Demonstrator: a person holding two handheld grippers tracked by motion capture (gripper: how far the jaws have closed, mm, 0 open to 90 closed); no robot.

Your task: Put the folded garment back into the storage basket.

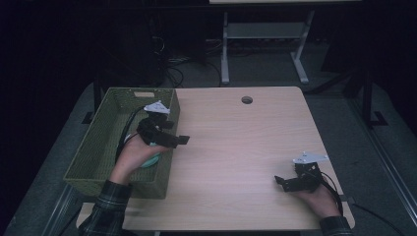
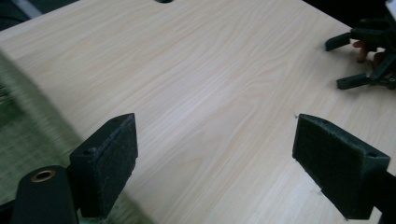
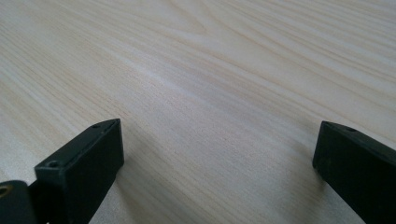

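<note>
The left gripper point(image 1: 172, 139) hung over the near right wall of the green woven basket point(image 1: 98, 142), jaws spread wide and empty, pointing across the wooden table point(image 1: 236, 147). A pale teal object point(image 1: 150, 160), partly hidden, lay in the basket just beneath that hand. Well off to its right, the right gripper point(image 1: 282, 181) rested low on the table, jaws wide, holding nothing.

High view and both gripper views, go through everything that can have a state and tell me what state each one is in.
Left gripper: open, nothing between its jaws, held over the basket's right rim.
Right gripper: open, nothing between its jaws, low over the table's near right corner.
Green woven basket: upright at the table's left edge; a pale teal thing lies inside, mostly hidden by the hand.
Wooden table: bare between the grippers.
</note>
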